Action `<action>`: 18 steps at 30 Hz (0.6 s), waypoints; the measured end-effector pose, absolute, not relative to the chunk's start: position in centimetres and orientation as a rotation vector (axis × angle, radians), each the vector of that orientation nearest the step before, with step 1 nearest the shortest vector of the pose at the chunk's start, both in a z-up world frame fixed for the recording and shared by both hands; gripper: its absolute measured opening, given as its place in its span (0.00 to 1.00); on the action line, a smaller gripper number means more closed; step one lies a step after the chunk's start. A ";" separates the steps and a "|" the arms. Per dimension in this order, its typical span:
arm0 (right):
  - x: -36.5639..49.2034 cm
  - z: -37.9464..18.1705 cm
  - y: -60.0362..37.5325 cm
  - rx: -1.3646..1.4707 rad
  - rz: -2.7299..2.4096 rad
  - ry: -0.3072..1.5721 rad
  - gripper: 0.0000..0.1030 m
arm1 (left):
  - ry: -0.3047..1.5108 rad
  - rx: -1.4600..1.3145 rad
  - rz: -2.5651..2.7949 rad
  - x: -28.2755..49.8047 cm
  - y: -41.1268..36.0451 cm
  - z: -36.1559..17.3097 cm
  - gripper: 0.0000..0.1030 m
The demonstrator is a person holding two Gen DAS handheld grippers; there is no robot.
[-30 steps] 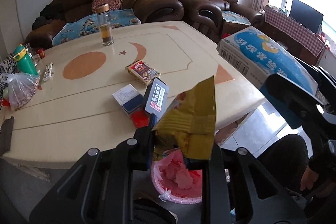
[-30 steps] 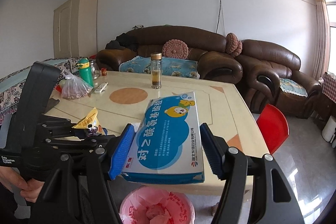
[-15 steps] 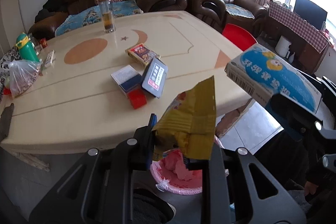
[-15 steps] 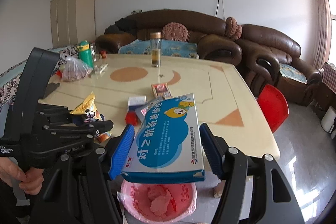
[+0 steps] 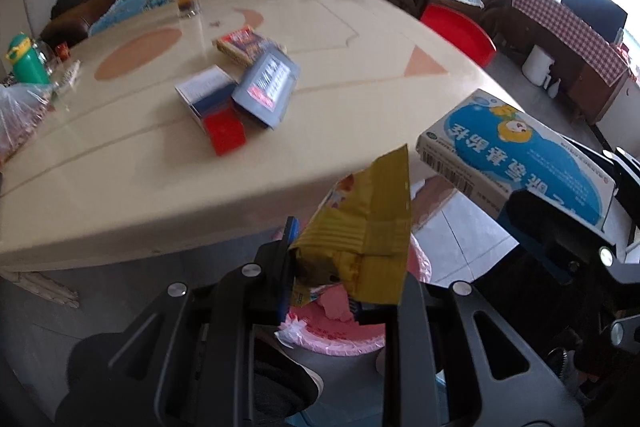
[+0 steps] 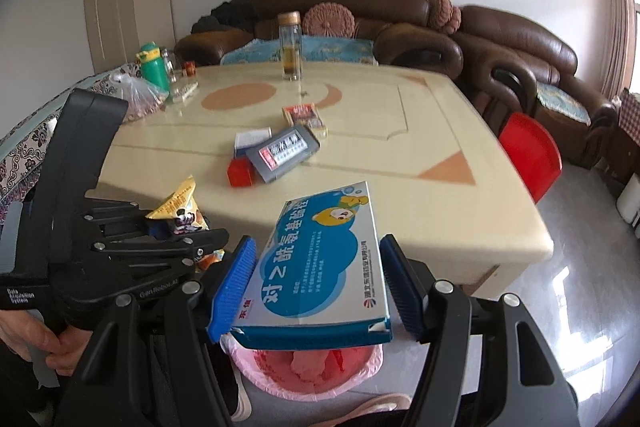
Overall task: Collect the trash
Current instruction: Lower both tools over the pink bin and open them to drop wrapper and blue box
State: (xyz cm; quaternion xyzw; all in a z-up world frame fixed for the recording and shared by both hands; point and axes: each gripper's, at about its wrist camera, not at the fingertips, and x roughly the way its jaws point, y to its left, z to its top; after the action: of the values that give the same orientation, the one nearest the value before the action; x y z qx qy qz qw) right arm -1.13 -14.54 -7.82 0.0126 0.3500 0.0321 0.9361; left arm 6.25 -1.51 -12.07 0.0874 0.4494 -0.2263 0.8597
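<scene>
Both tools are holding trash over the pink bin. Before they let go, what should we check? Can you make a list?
1. Left tool grips the crinkled yellow snack wrapper: ok.
2. Right tool grips the flat blue-and-white cardboard box: ok.
3. Box above the pink-lined trash bin: ok.
4. Wrapper above the bin: ok, pink liner shows right beneath it.
5. Room left in the bin: cannot tell; crumpled pink stuff already inside.
6. Whole box will fall inside the rim: cannot tell.
</scene>
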 end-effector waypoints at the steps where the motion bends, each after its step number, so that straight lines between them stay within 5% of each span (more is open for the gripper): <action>1: -1.0 -8.1 -14.6 0.028 0.066 0.724 0.61 | 0.954 0.187 -0.478 6.4 -1.7 -12.6 0.21; 5: -0.4 -9.8 -15.0 0.042 0.066 0.766 0.54 | 1.004 0.181 -0.482 6.9 -2.2 -14.8 0.21; 6: -0.1 -10.2 -15.2 0.044 0.068 0.781 0.25 | 1.015 0.177 -0.481 7.1 -2.2 -15.2 0.21; 7: 0.2 -10.6 -15.4 0.059 0.081 0.804 0.22 | 1.024 0.175 -0.481 7.2 -2.2 -15.6 0.21; 18: 4.5 -19.6 -15.3 0.051 0.095 0.985 0.22 | 1.251 0.141 -0.441 9.7 -3.2 -24.8 0.21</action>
State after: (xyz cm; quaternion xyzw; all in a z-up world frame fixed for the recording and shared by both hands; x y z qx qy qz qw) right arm 4.51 -15.35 -19.56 0.0247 0.4724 0.0457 0.8798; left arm 9.68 -3.17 -24.78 0.0656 0.5803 -0.2046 0.7856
